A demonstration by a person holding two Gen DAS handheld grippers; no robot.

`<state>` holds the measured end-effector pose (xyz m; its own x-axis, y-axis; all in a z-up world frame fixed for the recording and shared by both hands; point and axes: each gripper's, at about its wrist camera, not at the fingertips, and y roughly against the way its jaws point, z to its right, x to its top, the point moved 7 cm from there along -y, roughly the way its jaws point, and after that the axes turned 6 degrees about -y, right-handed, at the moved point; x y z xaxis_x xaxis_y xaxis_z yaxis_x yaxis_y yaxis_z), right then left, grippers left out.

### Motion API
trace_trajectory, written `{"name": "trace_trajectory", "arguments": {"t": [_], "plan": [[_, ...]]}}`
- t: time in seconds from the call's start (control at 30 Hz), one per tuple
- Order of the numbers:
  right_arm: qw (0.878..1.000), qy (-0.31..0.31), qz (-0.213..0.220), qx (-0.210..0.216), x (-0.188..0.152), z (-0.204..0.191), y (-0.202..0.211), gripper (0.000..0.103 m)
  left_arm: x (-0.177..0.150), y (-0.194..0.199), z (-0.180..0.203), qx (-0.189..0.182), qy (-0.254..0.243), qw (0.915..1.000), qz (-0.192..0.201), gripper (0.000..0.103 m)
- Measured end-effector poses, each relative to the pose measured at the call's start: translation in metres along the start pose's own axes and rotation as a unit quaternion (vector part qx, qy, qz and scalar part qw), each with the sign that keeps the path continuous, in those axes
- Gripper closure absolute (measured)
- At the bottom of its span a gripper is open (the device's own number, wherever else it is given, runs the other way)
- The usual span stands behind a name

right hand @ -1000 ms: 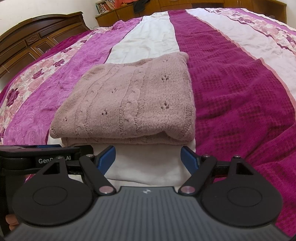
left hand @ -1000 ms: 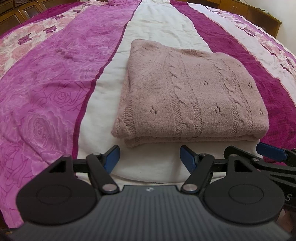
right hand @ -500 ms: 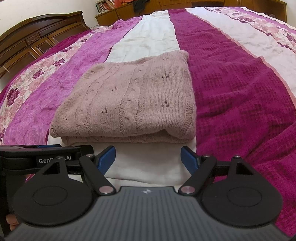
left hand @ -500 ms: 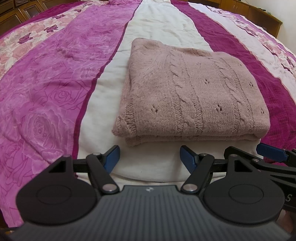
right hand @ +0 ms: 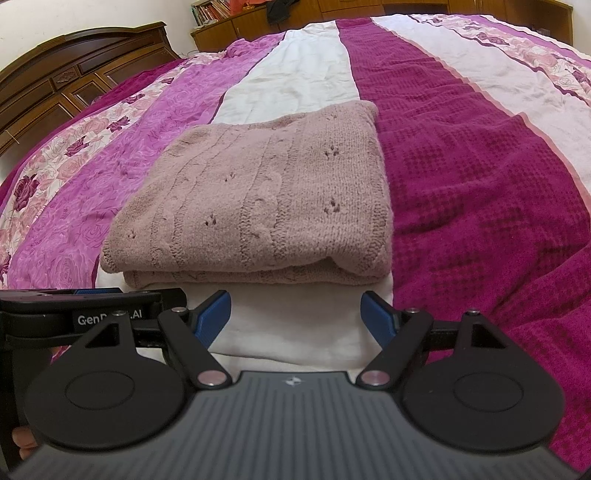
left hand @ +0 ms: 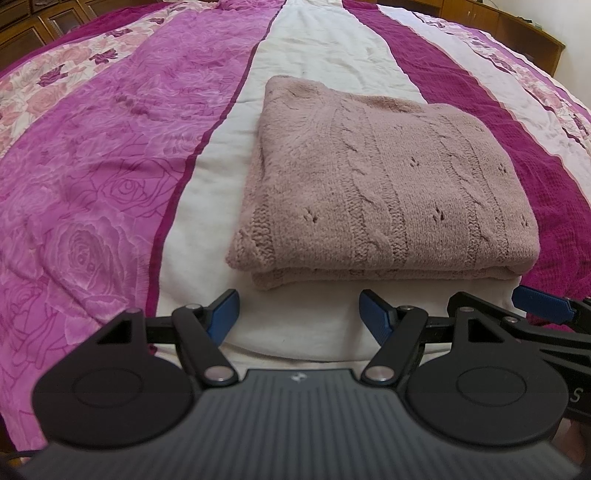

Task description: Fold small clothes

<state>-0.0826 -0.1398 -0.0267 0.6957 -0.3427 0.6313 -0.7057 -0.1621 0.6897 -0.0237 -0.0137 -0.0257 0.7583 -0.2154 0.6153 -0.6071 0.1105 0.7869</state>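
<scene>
Blue-padded and spread wide, the left gripper (left hand: 299, 314) holds nothing in the left wrist view; its fingers (left hand: 221, 312) hang just above the white stripe of the bedspread (left hand: 110, 184), short of the near edge of the sweater (left hand: 388, 192) and not touching it. That dusty pink knit sweater lies folded into a thick rectangle, its folded layers showing along the near edge, resting mostly on the white stripe with its right part over the dark magenta stripe. To the right, the right gripper (left hand: 539, 301) pokes in at about the same level, beside the sweater's near right corner. Left of the sweater the rose-patterned stripes run bare to the bed's edge.

Seen from the right wrist, the right gripper (right hand: 295, 314) is likewise released, its blue fingers (right hand: 376, 314) wide apart over the white stripe just in front of the sweater (right hand: 258, 195), gripping nothing. The sweater's near edge shows stacked layers, and its right side lies along the border of the dark magenta stripe. The left gripper (right hand: 99, 314) sits close at the left, near the sweater's near left corner. A wooden headboard (right hand: 74, 85) stands along the bedspread's (right hand: 480, 166) far left edge, and a cabinet with books (right hand: 236, 22) stands beyond the far end. Right of the sweater the magenta stripe lies open.
</scene>
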Motion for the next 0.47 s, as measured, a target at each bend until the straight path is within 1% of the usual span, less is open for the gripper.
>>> {"name": "trace_trajectory", "arguments": {"t": [0.47], "plan": [[1.000,0.000,0.000,0.000,0.0010,0.0009,-0.0001,0.020,-0.0006,0.0003,-0.0004,0.000,0.000,1.0000,-0.002,0.030]]}}
